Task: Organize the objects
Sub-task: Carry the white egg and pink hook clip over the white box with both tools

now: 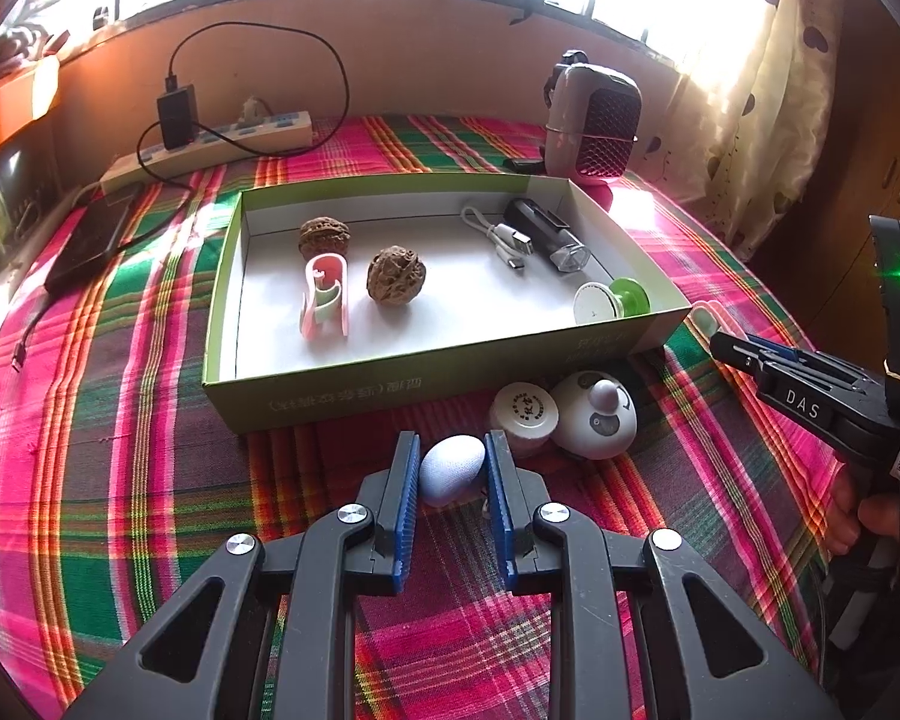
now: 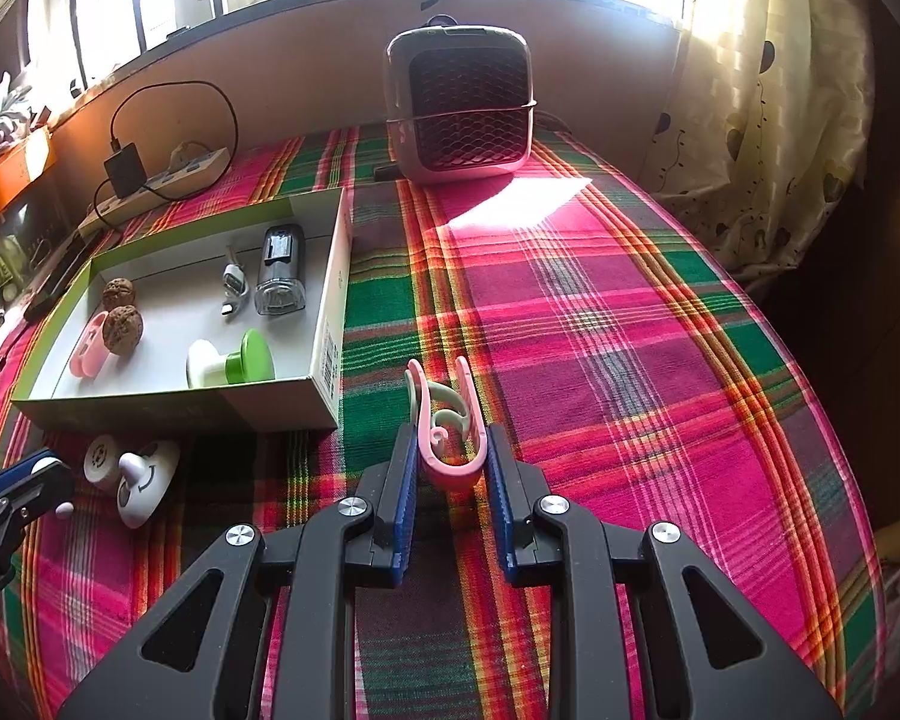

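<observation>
The left gripper is clenching on a pale blue-white egg-shaped object, its blue pads pressing on both sides of it, just above the plaid cloth and just in front of the green box. At about two o'clock from this egg, a small round white jar is standing on the cloth, and a white round toy with a knob is lying just beside it, touching or almost touching. The box is lying open, and inside it two walnuts are sitting at the ten o'clock part, with a pink clip beside them; a black device with a clear end and a white cable are lying at the one o'clock part, and a green and white spool-shaped thing is resting in the corner at three o'clock. In the right wrist view, the right gripper is grasping a second pink clip with a pale green inner piece, and the open end of the clip is pointing to twelve o'clock, away from the fingers. This clip is sitting just to the right of the box, over the cloth. At twelve o'clock, far on the cloth, a small fan with a dark grille is standing upright, and at ten o'clock a power strip is lying near the wall.
</observation>
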{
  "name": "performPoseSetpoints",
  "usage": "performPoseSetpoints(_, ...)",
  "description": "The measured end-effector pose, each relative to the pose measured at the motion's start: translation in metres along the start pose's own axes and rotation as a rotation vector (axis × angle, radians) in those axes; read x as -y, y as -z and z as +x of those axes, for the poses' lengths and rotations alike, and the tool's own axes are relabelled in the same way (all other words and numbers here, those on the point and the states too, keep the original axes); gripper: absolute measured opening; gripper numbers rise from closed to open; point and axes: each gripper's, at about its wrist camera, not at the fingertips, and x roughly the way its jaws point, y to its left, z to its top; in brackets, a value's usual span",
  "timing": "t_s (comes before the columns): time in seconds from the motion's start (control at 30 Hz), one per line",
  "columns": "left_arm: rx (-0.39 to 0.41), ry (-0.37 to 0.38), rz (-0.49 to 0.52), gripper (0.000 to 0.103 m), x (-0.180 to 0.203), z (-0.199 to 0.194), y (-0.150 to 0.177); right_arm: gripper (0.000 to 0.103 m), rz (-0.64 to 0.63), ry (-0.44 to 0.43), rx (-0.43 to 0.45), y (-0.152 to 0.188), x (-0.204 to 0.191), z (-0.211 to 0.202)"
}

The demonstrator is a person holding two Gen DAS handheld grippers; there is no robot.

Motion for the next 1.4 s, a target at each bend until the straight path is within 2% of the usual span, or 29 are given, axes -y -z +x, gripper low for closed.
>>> performPoseSetpoints(0.33, 0.023, 0.016, -0.016, 0.02, -0.002, -0.012, -0.005, 0.023, 0.001, -0.036, 0.037, -0.003, 0.002, -0.017)
performPoseSetpoints(0.5, 0.048, -0.001, -0.007, 0.02, -0.002, -0.02, -0.012, 0.023, -0.013, -0.057, 0.067, -0.01, -0.001, -0.029)
performPoseSetpoints(0.9, 0.075, -0.024, -0.007, 0.02, -0.009, -0.022, -0.035, 0.023, -0.098, -0.151, 0.107, -0.04, -0.029, -0.042)
performPoseSetpoints(1.27, 0.06, -0.025, -0.014, 0.02, -0.013, -0.003, -0.051, 0.023, -0.185, -0.307, 0.056, -0.073, -0.071, -0.015)
performPoseSetpoints(1.4, 0.046, -0.029, -0.019, 0.02, -0.015, 0.006, -0.055, 0.023, -0.211, -0.334, 0.03, -0.081, -0.086, -0.001)
